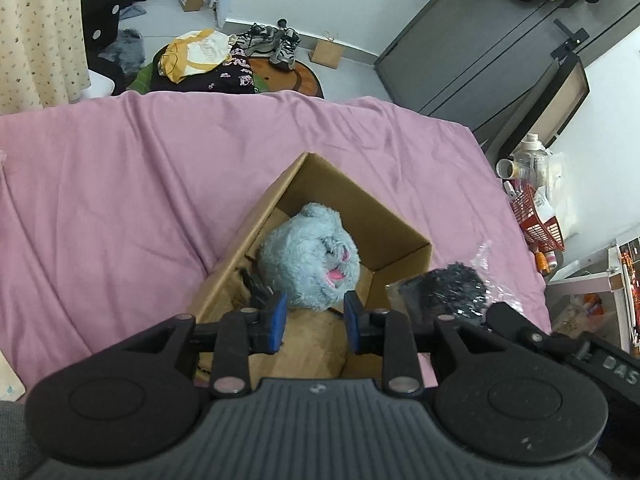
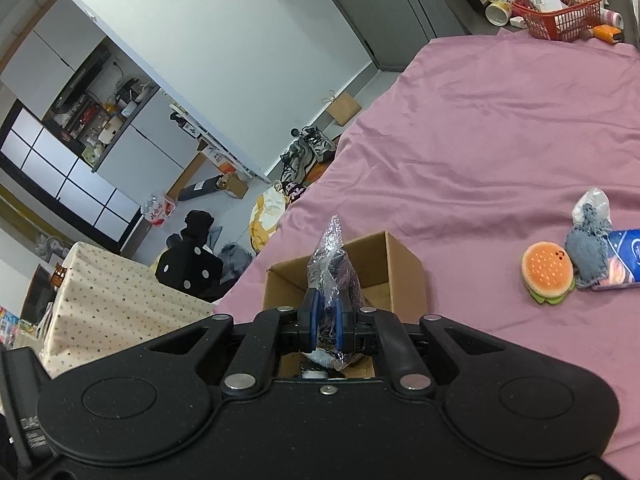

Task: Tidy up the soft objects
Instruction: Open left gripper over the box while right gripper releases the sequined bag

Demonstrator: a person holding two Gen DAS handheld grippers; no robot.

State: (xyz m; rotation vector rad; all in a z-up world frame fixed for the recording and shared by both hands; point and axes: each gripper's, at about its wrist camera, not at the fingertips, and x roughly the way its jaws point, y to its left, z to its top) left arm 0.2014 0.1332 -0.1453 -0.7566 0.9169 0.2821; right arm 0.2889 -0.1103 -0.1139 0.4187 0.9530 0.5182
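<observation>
An open cardboard box (image 1: pixel 396 216) sits on the pink bed sheet (image 1: pixel 120 184). A pale blue fluffy plush (image 1: pixel 308 260) lies inside it. My left gripper (image 1: pixel 315 312) hangs over the box's near edge, jaws apart. The plush is just beyond the blue pads (image 1: pixel 276 318), which do not press on it. My right gripper (image 2: pixel 326 320) is shut on a dark fuzzy toy in a clear plastic bag (image 2: pixel 332 268), held above the box (image 2: pixel 400 264). From the left wrist, that bagged toy (image 1: pixel 444 292) hovers at the box's right corner.
Further right on the sheet lie a burger plush (image 2: pixel 548 274), a grey-blue plush (image 2: pixel 590 248) and a blue packet (image 2: pixel 626 256). A red basket (image 2: pixel 560 12) and bottles stand past the bed's end. Clothes and shoes (image 1: pixel 276 44) cover the floor beyond.
</observation>
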